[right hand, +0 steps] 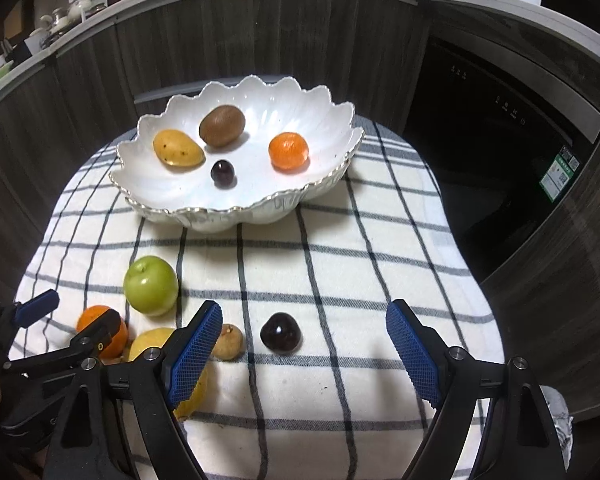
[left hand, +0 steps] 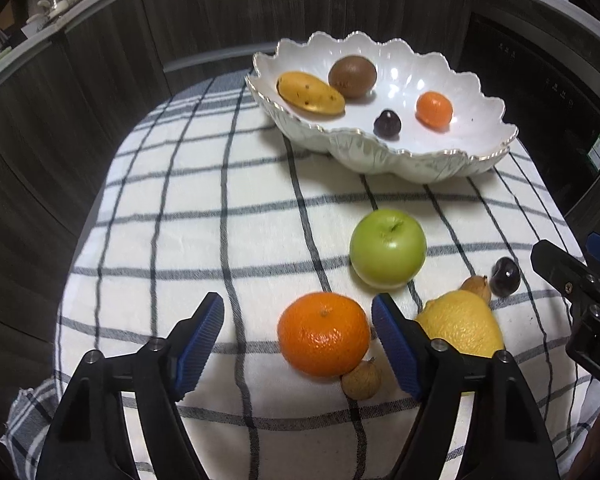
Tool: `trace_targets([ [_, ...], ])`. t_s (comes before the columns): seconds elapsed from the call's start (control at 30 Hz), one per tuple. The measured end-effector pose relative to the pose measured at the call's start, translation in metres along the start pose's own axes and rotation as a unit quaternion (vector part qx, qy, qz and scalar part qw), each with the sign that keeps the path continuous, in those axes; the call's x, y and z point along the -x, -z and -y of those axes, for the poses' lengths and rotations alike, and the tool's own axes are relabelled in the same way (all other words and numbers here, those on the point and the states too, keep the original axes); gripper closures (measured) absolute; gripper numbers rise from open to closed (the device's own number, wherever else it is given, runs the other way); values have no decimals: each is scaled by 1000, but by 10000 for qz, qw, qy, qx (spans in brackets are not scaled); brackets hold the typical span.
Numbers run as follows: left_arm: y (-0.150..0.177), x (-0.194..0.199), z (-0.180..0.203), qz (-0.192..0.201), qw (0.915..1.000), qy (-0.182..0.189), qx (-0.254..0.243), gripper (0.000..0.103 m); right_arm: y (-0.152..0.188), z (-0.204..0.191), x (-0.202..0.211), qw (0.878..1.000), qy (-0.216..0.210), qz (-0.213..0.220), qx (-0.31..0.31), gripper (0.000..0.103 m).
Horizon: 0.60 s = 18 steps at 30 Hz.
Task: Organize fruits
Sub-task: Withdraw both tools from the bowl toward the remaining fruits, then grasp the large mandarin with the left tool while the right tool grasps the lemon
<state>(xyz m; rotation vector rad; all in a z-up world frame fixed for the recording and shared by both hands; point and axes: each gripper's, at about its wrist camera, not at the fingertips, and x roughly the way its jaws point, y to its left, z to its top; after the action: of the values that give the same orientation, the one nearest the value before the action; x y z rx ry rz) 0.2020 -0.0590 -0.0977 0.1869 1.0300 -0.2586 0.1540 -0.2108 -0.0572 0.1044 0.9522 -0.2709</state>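
Note:
My left gripper [left hand: 298, 312] is open, low over the checked cloth, and a large orange [left hand: 324, 334] lies between its fingers, close to the right pad with a gap at the left one. My right gripper [right hand: 306, 314] is open around a dark plum [right hand: 279, 334], touching neither pad. A green apple [left hand: 387, 248], a lemon [left hand: 464, 328] and two small brown fruits [left hand: 362, 380] [right hand: 228, 347] lie nearby. The white scalloped bowl [right hand: 220, 216] at the back holds a mango [right hand: 178, 148], a kiwi [right hand: 222, 125], a small orange [right hand: 289, 151] and a dark fruit [right hand: 223, 172].
The checked cloth [left hand: 220, 220] covers a small table with dark cabinet fronts close behind and to the left. A dark appliance door [right hand: 500, 152] stands to the right. The cloth's left half is bare. The two grippers are close together side by side.

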Motion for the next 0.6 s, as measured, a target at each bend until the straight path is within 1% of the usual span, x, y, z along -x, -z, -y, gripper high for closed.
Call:
trace_targets([
  [0.1, 3, -5, 0, -58, 10000, 31, 5, 31, 2, 0, -3, 10000, -16, -33, -4, 18],
  [0.23, 4, -14, 1, -206, 9997, 151, 47, 43, 3, -2, -8, 9999, -36, -113, 35, 18],
  [0.27, 5, -16, 1, -238, 9995, 187, 49, 44, 4, -2, -9, 9999, -40, -138, 36, 18],
  [0.4, 8, -19, 4, -270, 9991, 327, -5, 55, 4, -2, -11, 9998, -53, -181, 34, 18],
  [0.6, 8, -14, 2, -206, 9993, 317, 45, 56, 3, -1, -11, 9998, -41, -172, 24, 18],
])
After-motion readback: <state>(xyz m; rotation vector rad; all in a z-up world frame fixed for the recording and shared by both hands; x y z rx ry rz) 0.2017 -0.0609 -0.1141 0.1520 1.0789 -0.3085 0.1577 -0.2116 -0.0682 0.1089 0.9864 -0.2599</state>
